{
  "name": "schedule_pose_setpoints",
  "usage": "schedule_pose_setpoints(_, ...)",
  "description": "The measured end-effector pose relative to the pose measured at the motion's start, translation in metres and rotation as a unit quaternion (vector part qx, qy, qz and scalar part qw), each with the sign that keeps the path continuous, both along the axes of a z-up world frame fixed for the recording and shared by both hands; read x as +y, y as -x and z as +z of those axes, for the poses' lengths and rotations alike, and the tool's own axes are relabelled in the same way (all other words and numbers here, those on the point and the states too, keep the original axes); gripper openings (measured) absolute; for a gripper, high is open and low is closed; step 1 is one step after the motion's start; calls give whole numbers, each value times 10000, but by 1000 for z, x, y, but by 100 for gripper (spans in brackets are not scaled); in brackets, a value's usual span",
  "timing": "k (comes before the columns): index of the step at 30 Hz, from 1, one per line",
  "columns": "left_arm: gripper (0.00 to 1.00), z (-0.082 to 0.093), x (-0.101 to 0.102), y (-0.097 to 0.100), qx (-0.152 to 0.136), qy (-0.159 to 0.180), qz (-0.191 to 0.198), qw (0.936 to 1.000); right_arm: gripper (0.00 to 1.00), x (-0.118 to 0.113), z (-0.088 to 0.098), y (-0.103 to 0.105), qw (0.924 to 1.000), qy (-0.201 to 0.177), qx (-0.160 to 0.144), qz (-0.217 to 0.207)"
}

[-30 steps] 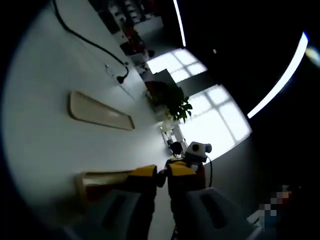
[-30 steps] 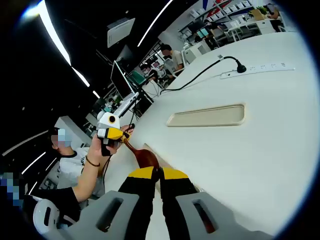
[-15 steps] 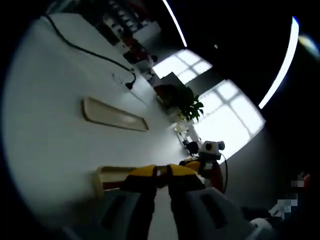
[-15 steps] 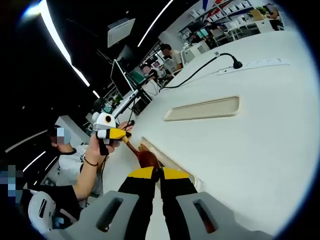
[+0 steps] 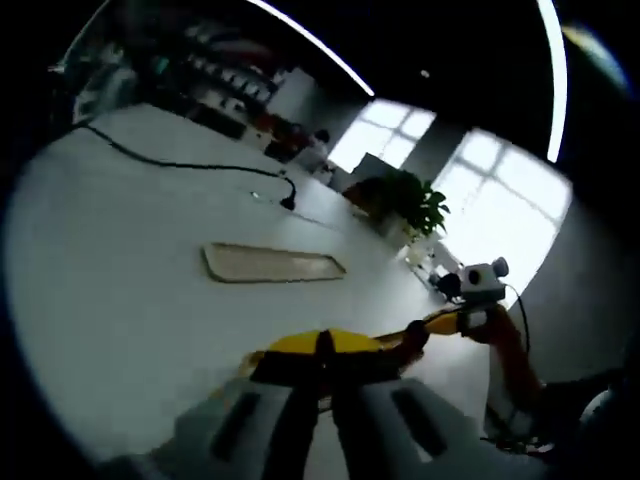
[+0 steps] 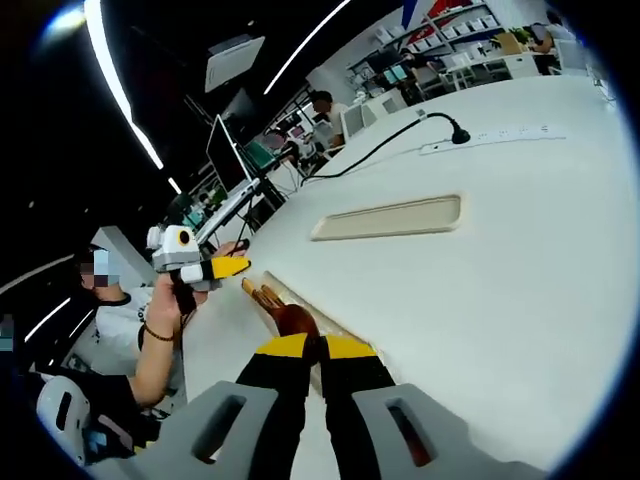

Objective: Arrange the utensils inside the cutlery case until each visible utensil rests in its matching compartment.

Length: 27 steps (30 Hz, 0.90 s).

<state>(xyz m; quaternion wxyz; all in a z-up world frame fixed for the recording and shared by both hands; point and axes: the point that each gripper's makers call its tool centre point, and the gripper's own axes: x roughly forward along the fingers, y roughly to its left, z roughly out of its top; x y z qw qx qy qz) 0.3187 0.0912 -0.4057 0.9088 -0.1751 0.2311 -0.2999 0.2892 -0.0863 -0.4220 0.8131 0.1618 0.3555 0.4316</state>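
Dim, blurry frames; windows (image 5: 500, 200) glaring

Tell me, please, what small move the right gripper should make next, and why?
Probably ease the wooden utensil down toward the cutlery case before opening. The right gripper is shut on the utensil, which points out beside the case's pale rim, and the left gripper is apart from it, so nothing else supports it.

Lid (image 6: 388, 217) on table (image 6: 520, 280), cable (image 6: 385, 146) behind it, spoon (image 6: 283, 313) seemingly in case (image 6: 345, 328), before lid
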Motion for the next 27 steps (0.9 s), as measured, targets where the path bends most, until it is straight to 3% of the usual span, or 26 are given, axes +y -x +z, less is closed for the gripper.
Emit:
schedule_pose_setpoints(4,0,1,5,6,-446,-724,34,9964,2,1,-5,0,9998,85,156,-86)
schedule_pose_setpoints(6,0,1,5,10,-721,-1062,7,9917,3,2,-8,1,9996,134,226,-90)
schedule_pose_setpoints(9,0,-1,4,14,-912,-1403,28,9859,3,5,-9,3,9995,130,284,-92)
schedule_pose_setpoints(12,0,2,2,16,-1155,-1530,14,9815,3,7,-10,5,9993,165,311,-109)
schedule_pose_setpoints(15,0,6,10,17,-1275,-1508,281,9799,3,8,-10,8,9996,252,140,-45)
schedule_pose_setpoints(21,0,-2,28,24,-1229,-1566,567,9783,3,4,-9,10,9990,417,-161,66)
schedule_pose_setpoints(27,0,0,31,30,-1346,-1545,637,9767,3,1,-8,12,9967,631,-493,160)
